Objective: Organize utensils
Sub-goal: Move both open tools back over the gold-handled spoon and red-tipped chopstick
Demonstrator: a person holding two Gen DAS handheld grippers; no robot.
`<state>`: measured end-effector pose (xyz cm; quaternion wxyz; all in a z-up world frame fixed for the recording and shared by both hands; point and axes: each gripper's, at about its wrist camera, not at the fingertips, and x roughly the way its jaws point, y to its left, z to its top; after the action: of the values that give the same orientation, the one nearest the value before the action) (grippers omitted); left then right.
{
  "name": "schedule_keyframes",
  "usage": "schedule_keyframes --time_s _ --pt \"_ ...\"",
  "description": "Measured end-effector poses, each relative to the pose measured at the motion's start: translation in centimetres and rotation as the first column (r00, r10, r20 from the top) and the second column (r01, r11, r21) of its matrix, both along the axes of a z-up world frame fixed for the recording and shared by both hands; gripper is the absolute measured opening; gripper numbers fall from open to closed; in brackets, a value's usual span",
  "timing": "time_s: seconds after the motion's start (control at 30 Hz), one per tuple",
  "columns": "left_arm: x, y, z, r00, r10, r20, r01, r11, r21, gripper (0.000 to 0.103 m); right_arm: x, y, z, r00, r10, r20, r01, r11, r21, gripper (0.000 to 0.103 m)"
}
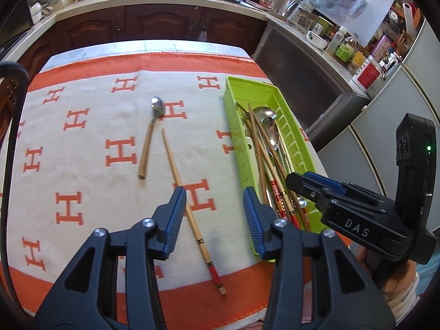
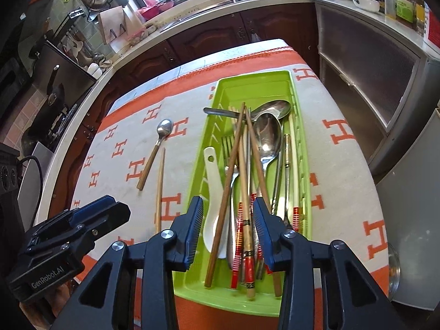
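Table w/ orange-white cloth (image 1: 82, 165): green tray (image 2: 299, 143), 1 spoon (image 1: 150, 137), 1 chopstick (image 1: 187, 206).

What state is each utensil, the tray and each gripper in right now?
Left gripper: jaws open, empty, above the chopstick.
Right gripper: jaws open, empty, over the tray.
Green tray: holds mixed utensils, piled crosswise.
Wooden-handled spoon: flat on the cloth, outside the tray.
Chopstick: flat on the cloth, outside the tray.

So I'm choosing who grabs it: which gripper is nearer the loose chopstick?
Left. The left gripper hangs above the chopstick; the right gripper is over the tray.
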<state>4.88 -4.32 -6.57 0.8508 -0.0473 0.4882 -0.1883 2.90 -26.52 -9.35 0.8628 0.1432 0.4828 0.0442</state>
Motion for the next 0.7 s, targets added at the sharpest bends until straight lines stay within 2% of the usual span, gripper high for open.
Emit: schedule_keyframes --time_s 0.33,0.7 --pt "-1.0 2.4 0.7 0.999 0.033 0.043 -0.034 0.999 0.017 0.043 -0.1 3.3 1.2 0.997 0.076 0.02 -0.076 0.997 -0.012 0.038" --pt "-0.8 5.2 0.2 0.995 0.086 0.049 -0.087 0.996 0.026 0.043 0.5 7.9 1.2 0.983 0.186 0.013 -0.185 0.982 -0.025 0.039"
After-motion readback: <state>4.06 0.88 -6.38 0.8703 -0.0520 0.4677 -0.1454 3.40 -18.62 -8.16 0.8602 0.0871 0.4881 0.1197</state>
